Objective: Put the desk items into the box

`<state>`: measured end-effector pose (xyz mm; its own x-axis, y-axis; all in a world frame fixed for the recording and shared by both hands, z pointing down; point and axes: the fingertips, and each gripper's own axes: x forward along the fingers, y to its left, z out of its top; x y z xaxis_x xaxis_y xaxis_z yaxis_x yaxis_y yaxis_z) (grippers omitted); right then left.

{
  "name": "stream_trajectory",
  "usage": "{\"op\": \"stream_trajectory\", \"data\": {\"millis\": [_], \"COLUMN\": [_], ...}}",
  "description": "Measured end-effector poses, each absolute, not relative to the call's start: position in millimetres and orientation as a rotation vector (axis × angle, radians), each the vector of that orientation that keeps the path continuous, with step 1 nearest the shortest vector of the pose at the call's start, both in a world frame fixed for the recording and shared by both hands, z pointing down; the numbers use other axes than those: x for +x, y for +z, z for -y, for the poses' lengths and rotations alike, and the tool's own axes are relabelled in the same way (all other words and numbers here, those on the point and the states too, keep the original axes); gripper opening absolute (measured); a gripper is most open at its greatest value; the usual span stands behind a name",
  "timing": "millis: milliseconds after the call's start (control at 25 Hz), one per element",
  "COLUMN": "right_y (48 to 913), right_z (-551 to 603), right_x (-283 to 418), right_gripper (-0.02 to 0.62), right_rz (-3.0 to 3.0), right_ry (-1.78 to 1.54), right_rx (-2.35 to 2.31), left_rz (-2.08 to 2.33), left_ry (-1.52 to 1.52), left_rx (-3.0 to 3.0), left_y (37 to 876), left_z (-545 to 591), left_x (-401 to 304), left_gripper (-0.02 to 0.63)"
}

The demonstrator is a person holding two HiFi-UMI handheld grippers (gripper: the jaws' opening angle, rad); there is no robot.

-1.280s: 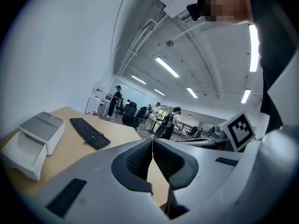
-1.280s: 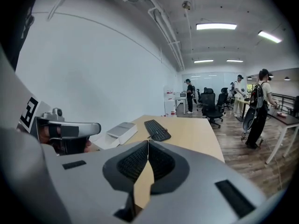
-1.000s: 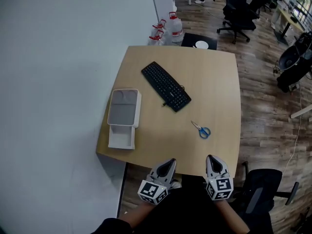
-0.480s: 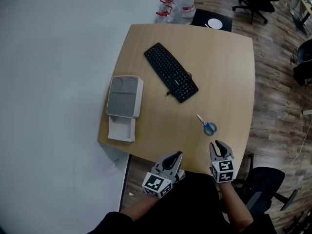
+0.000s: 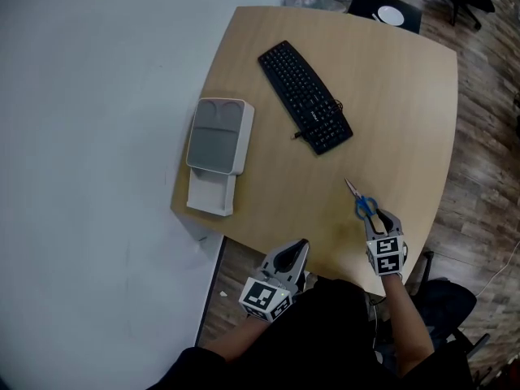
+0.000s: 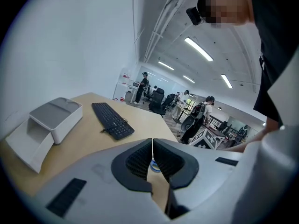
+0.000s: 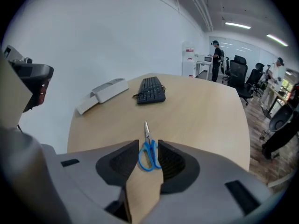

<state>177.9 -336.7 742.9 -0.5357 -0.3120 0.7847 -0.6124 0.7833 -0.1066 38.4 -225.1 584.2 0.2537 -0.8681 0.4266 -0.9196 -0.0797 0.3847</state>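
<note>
A pale wooden desk [image 5: 390, 120] with rounded corners. A black keyboard [image 5: 305, 97] lies slantwise on it. Left of the keyboard, by the desk's edge, sits a white box [image 5: 219, 136] with a grey top. Nearer than the keyboard lie blue-handled scissors [image 5: 363, 204], blades pointing towards it.

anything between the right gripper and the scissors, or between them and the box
Nothing visible. The right gripper has just been opening, the handles of the scissors between its fingers; bare table leads to the box.

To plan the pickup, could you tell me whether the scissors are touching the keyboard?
Apart. The head view shows a stretch of bare table between the scissors and the keyboard.
</note>
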Motion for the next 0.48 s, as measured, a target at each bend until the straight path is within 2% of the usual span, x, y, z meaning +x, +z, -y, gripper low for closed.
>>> {"op": "stream_trajectory", "data": {"millis": [200, 480], "right_y": [774.5, 818.0], "right_z": [341.9, 339.4], "right_x": [171.3, 168.2], "right_gripper": [0.198, 0.199], "right_rz": [2.128, 2.078], "right_ry": [0.439, 0.377], "right_rx": [0.596, 0.471], "left_rz": [1.688, 1.764], "left_ry": [0.26, 0.109], "left_rx": [2.011, 1.784], "left_y": [580.8, 593.3], "left_z": [223.7, 207.2], "left_x": [40.7, 17.5], "left_gripper": [0.017, 0.017]}}
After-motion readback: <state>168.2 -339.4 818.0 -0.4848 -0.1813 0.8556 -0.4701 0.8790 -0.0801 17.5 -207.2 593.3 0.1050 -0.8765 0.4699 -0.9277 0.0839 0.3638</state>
